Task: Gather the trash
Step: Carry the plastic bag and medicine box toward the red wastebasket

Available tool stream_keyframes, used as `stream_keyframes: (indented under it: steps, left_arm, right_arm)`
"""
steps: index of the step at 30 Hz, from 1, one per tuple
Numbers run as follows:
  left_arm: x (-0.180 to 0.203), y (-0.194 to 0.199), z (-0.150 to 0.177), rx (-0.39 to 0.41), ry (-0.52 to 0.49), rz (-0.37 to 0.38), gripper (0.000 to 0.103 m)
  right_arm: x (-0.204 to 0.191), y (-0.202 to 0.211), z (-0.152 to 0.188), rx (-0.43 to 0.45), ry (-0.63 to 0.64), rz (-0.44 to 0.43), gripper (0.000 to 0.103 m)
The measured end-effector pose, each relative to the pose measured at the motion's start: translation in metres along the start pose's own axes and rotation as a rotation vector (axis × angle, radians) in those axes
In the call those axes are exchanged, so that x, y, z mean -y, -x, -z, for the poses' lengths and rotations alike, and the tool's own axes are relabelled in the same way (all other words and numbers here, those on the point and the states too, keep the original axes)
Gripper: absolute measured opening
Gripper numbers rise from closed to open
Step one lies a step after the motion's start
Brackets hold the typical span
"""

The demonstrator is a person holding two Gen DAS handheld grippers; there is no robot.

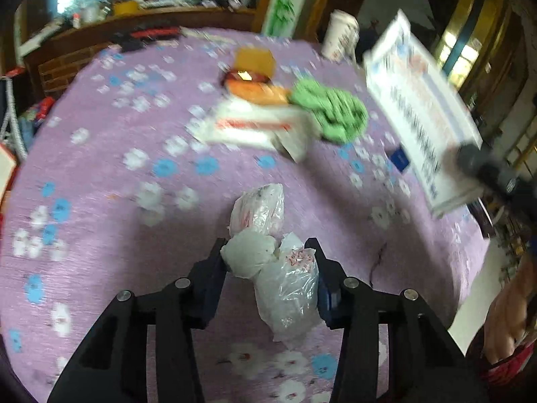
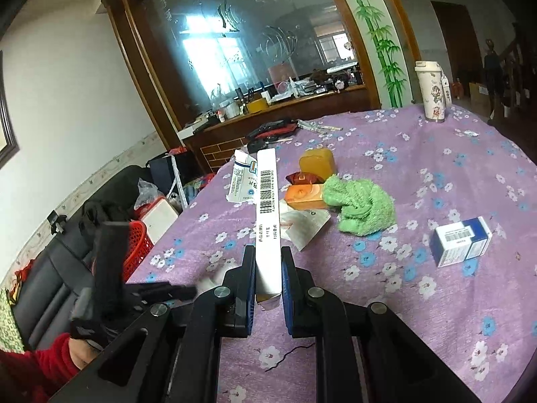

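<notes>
Two trash items in hand: left tool clenched on crumpled plastic bag, right tool grasping flat white box. Left on counter: blue-white box at 3 o'clock, wrappers at 12. No bin visible.

Crinkled glossy clear plastic bag, fuzzy green terry cloth, smooth white cardboard box on matt lilac floral-print fabric tabletop.

White carton (barcoded) between right jaws
</notes>
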State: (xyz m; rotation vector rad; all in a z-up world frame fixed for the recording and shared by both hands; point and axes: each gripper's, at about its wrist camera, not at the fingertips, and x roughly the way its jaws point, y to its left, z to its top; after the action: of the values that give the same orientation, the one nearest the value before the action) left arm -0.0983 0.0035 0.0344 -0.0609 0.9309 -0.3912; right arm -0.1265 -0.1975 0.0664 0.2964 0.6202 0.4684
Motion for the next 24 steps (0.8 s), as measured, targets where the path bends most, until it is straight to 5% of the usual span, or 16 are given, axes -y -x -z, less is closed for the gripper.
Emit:
stream_keyframes:
  steps: [5, 24]
  left_arm:
    - [-0.016, 0.027, -0.006, 0.097, 0.007, -0.087, 0.045]
    - [-0.044, 0.042, 0.001, 0.144, 0.025, -0.183, 0.045]
  right_arm:
    - [-0.012, -0.015, 0.006, -0.030, 0.019, 0.018, 0.014]
    - [-0.049, -0.052, 0.020, -0.124, 0.087, 0.010, 0.014]
